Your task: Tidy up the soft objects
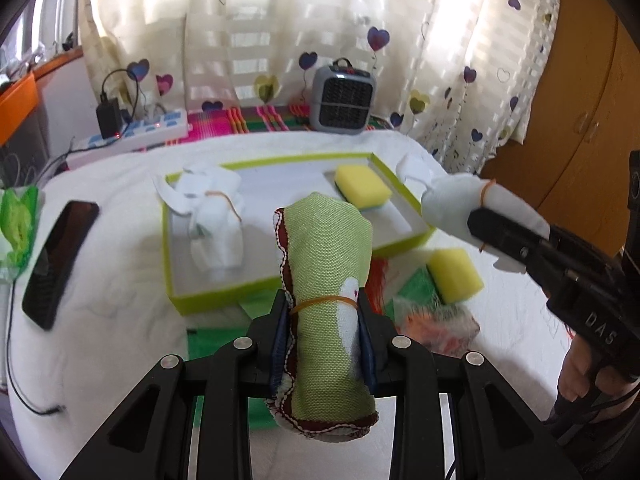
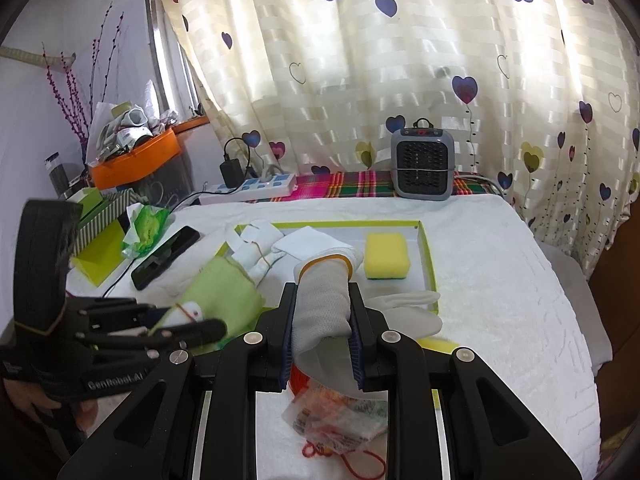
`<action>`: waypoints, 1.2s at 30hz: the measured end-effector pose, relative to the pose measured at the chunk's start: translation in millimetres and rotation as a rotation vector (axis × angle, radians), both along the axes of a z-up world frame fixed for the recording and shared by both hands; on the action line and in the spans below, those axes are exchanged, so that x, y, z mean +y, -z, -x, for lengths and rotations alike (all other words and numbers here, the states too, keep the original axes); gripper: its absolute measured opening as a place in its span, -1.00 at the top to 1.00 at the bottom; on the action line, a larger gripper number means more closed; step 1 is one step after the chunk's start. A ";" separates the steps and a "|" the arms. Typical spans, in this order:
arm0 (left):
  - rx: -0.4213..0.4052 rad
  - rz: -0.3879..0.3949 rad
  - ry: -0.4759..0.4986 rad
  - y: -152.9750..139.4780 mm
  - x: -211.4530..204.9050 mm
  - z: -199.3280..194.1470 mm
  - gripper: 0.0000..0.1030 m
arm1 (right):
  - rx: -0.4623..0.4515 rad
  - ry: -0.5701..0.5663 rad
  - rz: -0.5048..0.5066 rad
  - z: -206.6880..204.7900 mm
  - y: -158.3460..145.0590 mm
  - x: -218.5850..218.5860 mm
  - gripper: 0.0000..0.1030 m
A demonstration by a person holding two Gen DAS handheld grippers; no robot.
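Note:
My left gripper point(image 1: 322, 312) is shut on a rolled green cloth point(image 1: 326, 280) bound with a rubber band, held above the near edge of the green-rimmed tray point(image 1: 172, 280). My right gripper point(image 2: 322, 320) is shut on a white work glove point(image 2: 324, 300) with an orange cuff band, held above the tray's near edge point(image 2: 428, 260). In the tray lie a yellow sponge point(image 1: 362, 188) point(image 2: 386, 256) and a bundle of white gloves point(image 1: 212, 216) point(image 2: 256, 248). A second yellow sponge point(image 1: 454, 276) lies on the bed outside the tray. The right gripper with its glove point(image 1: 452, 204) shows right of the tray.
A black phone point(image 1: 60, 264) lies left of the tray on the white bedspread. A grey heater point(image 1: 344, 100) and a power strip point(image 1: 136, 136) stand at the back. A plastic packet point(image 2: 340, 416) with red string lies near me. A wooden cupboard point(image 1: 580, 100) is at the right.

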State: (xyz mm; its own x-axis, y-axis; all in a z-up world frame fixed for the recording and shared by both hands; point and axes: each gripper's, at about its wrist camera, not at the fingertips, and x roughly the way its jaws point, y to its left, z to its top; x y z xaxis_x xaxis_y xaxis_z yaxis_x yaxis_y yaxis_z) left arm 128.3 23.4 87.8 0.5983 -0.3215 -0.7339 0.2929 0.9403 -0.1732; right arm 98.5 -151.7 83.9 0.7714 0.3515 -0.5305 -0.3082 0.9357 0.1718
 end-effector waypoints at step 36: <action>0.159 0.040 -0.088 39.1 16.6 -159.8 0.44 | 0.208 0.073 -0.038 -142.8 35.9 29.7 0.54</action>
